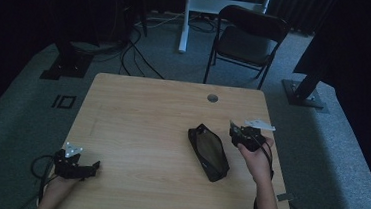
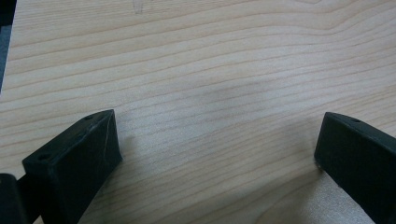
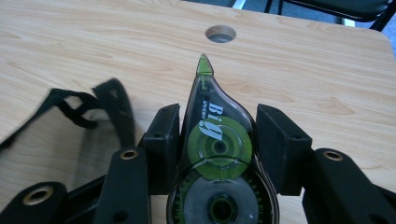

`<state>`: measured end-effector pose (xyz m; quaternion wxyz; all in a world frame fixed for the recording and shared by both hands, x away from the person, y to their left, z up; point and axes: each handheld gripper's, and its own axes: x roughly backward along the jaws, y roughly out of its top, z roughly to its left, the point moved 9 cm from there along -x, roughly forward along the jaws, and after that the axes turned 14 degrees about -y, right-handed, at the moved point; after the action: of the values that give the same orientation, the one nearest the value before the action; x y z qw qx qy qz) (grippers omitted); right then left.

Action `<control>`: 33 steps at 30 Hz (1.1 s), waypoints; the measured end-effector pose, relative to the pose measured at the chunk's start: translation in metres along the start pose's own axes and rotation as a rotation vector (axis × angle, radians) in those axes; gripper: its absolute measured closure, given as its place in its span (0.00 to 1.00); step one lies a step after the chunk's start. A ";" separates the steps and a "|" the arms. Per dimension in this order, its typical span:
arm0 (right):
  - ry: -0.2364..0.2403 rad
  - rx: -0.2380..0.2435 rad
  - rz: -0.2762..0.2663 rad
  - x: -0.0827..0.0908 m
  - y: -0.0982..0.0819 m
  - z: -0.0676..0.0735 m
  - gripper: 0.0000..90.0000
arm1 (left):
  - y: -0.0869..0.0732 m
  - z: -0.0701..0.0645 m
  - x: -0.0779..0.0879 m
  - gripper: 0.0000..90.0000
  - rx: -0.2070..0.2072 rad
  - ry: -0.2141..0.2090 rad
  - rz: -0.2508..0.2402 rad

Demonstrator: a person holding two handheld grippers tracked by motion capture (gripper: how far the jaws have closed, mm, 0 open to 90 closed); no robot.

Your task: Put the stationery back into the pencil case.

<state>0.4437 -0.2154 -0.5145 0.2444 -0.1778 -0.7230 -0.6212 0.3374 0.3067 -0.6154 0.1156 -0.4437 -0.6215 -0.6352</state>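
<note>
My left tongs [image 1: 93, 166] sit at the near left corner of the bench [image 1: 142, 121], jaws wide apart with only bare wood between them. My right tongs [image 3: 217, 135] are clamped on a green-and-clear correction tape dispenser [image 3: 218, 154], lifted off the bench with its tip pointing away. Just left of them lies the open black pouch [image 1: 209, 151]; the cable hole [image 1: 212, 97] is farther back.

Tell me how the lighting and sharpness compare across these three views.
High view: dim and underexposed, the black pouch hard to read. Left gripper view: bright, a soft shadow on the table. Right gripper view: well lit, correction tape dispenser sharp in the right gripper, pouch strap motion-blurred.
</note>
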 end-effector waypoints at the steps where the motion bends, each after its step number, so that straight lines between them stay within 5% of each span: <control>1: 0.000 0.007 0.000 0.002 0.002 0.003 0.57 | 0.000 0.000 0.000 0.00 0.000 0.000 0.000; 19: 0.071 0.028 -0.006 0.022 0.024 0.063 0.57 | 0.000 0.000 0.000 0.00 0.000 0.000 -0.001; 33: 0.126 0.048 0.048 0.018 0.011 0.097 0.57 | 0.000 0.000 0.000 0.00 0.000 0.000 0.000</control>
<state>0.4222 -0.1184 -0.5055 0.3081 -0.1497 -0.7165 -0.6077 0.3374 0.3067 -0.6154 0.1156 -0.4437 -0.6215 -0.6353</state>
